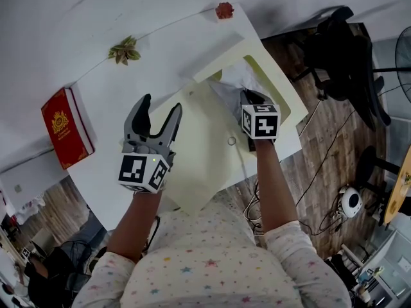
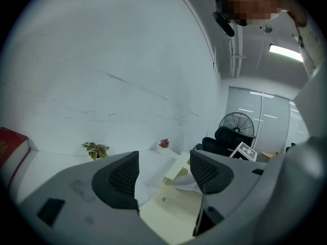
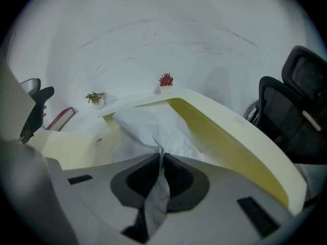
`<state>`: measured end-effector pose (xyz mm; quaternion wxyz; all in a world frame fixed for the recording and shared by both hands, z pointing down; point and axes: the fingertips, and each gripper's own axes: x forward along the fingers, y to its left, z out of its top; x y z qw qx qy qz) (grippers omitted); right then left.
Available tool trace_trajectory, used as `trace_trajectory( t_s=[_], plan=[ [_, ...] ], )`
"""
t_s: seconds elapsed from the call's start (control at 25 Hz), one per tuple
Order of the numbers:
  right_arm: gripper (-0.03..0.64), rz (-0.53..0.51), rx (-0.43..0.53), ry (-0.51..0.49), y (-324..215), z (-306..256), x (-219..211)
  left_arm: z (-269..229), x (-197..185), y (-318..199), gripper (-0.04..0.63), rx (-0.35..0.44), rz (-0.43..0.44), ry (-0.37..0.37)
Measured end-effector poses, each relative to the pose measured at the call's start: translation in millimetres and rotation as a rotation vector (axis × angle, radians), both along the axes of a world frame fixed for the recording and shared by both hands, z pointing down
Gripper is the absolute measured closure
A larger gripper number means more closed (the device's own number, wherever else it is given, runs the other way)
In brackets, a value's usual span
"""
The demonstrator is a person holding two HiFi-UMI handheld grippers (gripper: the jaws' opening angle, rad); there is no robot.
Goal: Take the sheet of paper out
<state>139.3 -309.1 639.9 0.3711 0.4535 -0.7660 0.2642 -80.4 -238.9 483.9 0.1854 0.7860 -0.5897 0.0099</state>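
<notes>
A crumpled white sheet of paper lies in the open pale yellow box on the white table. My right gripper is shut on the near edge of the sheet, which is pinched between its jaws and runs down between them. My left gripper is open above the box's cream lid, holding nothing. Part of the sheet is hidden behind the right gripper in the head view.
A red book lies at the table's left end. A small green plant and a red plant stand along the wall. A black office chair and cables are on the wooden floor to the right.
</notes>
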Motion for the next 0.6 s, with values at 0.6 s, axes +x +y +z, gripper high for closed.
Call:
trace_trajectory(
  t_s=[0.6],
  plan=[
    [0.593,-0.019,0.011,-0.029,24.4,-20.7,-7.9,-21.6,-7.3,19.6,0.304,0.047,-0.013,-0.003]
  ],
)
